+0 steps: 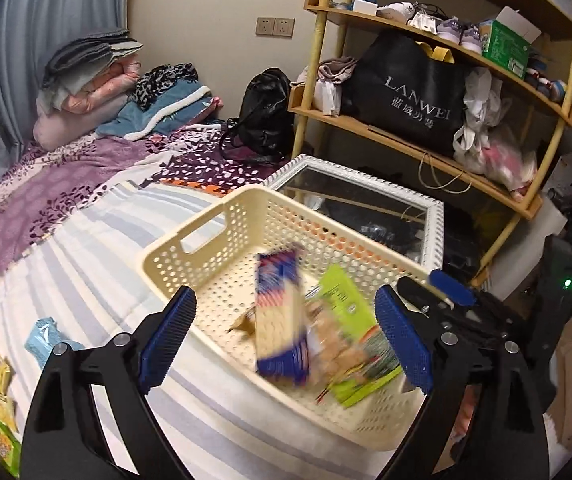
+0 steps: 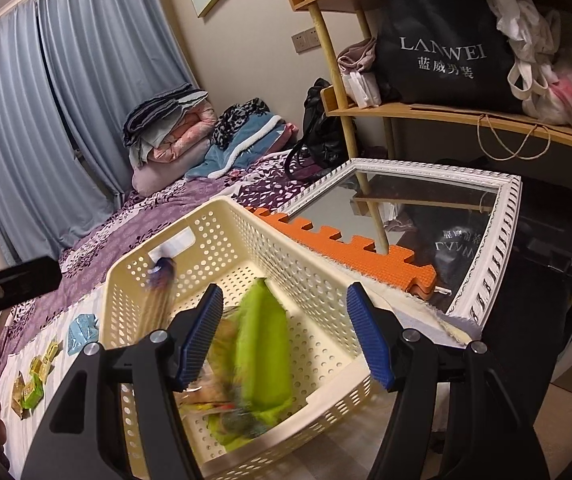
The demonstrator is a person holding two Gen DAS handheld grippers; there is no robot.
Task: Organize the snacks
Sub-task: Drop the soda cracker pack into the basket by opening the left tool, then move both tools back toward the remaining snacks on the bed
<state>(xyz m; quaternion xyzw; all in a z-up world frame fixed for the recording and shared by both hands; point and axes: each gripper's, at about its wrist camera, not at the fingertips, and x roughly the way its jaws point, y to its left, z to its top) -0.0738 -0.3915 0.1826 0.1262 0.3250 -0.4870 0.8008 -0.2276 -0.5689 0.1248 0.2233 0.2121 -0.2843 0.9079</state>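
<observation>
A cream perforated basket (image 1: 213,216) sits on the striped bed. My left gripper (image 1: 286,340) is open above it; a blurred blue and cream biscuit pack (image 1: 279,320) is between the fingers, untouched, over the basket. A green snack bag (image 1: 350,332) lies in the basket beside it. My right gripper (image 2: 283,332) is open over the basket (image 2: 245,240), with the blurred green bag (image 2: 263,344) between its fingers, untouched. The biscuit pack (image 2: 157,296) shows at the basket's far left. The right gripper's blue fingertip (image 1: 452,288) shows at the basket's right rim.
Loose snacks lie on the bed left of the basket: a light blue packet (image 1: 43,338) and yellow and green packets (image 2: 35,380). A white-framed mirror (image 2: 502,224) and orange foam mat (image 2: 350,256) lie behind the basket. A wooden shelf (image 1: 406,136) stands at right.
</observation>
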